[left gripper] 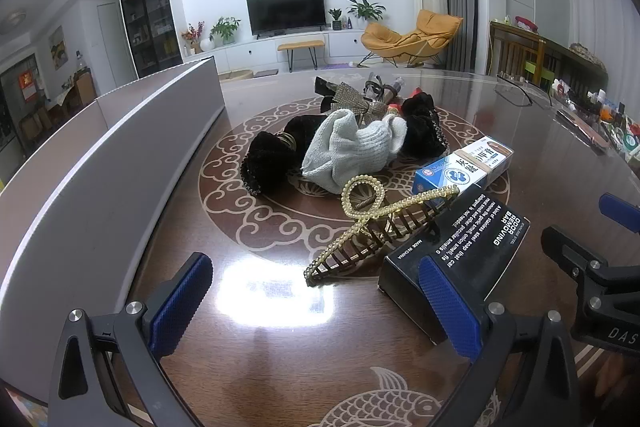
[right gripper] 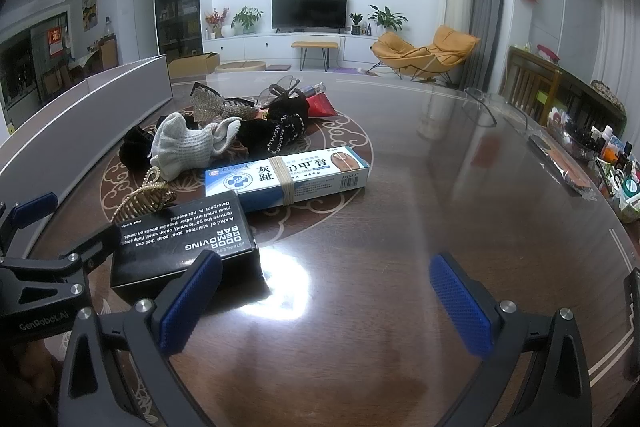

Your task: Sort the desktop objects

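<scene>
Desktop things lie in a heap in the middle of the big round table (right gripper: pixel 400 227): a white cloth (left gripper: pixel 348 151), a black box (left gripper: pixel 460 251), a blue and white box (right gripper: pixel 288 179) and a gold hair clip (left gripper: pixel 372 223). Sorting looks like it is just starting, so the next move is to pick one thing, maybe the near black box. Both tongs, left gripper (left gripper: pixel 316 311) and right gripper (right gripper: pixel 324 307), are wide open and hold nothing, though the left one's right finger sits just in front of the black box.
</scene>
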A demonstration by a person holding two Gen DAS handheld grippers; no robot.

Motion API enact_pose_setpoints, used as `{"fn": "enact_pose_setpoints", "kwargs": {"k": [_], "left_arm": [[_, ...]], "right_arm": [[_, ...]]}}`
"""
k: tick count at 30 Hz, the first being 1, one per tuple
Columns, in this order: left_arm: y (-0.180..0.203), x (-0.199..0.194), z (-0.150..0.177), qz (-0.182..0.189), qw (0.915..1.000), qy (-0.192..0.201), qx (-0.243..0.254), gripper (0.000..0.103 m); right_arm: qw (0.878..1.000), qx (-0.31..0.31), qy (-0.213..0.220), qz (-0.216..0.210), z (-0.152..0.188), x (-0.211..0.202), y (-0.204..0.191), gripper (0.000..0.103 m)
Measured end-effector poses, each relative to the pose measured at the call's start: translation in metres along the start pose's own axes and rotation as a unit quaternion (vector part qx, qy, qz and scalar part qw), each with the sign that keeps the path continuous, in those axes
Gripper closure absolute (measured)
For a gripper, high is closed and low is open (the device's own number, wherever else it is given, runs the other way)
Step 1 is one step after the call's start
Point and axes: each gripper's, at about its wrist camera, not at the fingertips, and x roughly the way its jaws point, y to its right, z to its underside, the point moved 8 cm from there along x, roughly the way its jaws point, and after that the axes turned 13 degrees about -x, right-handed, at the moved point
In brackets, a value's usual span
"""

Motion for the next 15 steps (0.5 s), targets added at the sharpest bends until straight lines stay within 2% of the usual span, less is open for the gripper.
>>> {"fn": "enact_pose_setpoints", "kwargs": {"k": [15], "left_arm": [[0.0005,-0.0001,0.0004,0.001,1.0000,0.000,0.001,0.000]], "right_arm": [[1.000,0.003,0.000,-0.002,0.0006,-0.0009,-0.0001,0.000]]}}
